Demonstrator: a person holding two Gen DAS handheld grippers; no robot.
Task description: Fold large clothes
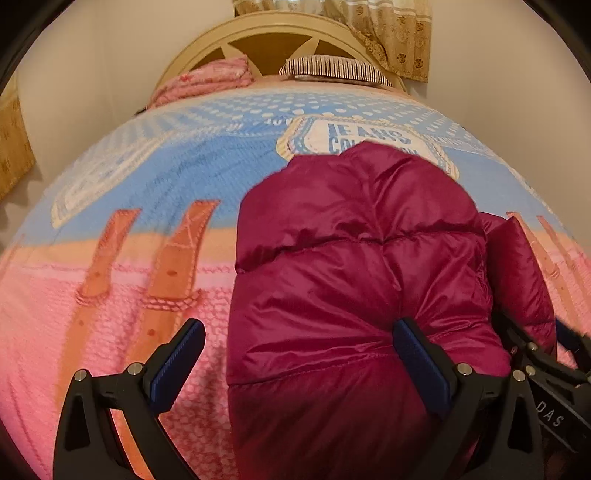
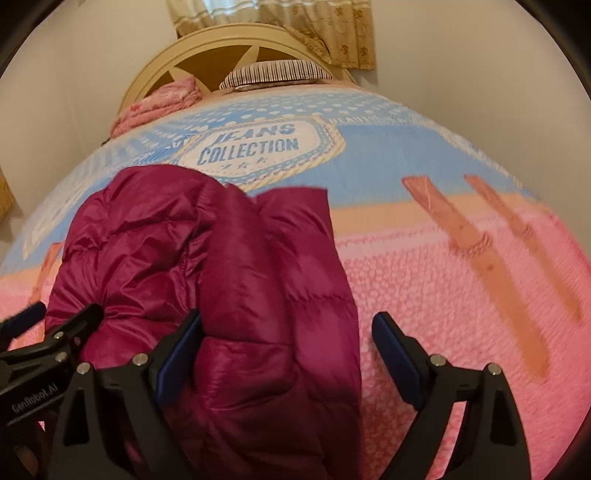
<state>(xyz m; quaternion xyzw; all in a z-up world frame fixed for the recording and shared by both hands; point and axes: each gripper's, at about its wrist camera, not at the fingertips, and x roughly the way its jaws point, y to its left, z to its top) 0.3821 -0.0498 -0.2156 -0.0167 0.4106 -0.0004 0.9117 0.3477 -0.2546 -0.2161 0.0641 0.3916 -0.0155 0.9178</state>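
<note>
Left gripper (image 1: 299, 365): jaws spread wide, nothing pinched; its right pad (image 1: 421, 362) sits against the jacket's puffy top, its left pad over bare bedspread.
Right gripper (image 2: 288, 354): jaws wide apart too, no grip; its left pad (image 2: 179, 354) touches the jacket's side, its right pad hangs over open pink cover.
Grippers together: side by side and close, each one's black frame poking into the other's view at the near corner.
Jacket (image 1: 354, 266): magenta, quilted, lying bunched in a thick bundle on the near half of the bed, running from the near edge up to the printed badge.
Jacket edges: left edge drops straight and clean in the left view; in the right view a squared flap (image 2: 295, 206) lies at the far end, and the right edge curves down toward the camera.
Bedspread (image 1: 122, 288): pink near, blue far, orange strap prints on both sides.
Open room: a wide bare stretch left of the jacket, another to its right, and more blue cover beyond the badge (image 2: 258, 147).
Far end: striped pillow (image 1: 332, 70) and pink folded cloth (image 1: 207, 81) against the headboard (image 1: 273, 29), well apart from the jacket.
Walls: plain on both flanks, curtain (image 2: 295, 29) behind the headboard.
</note>
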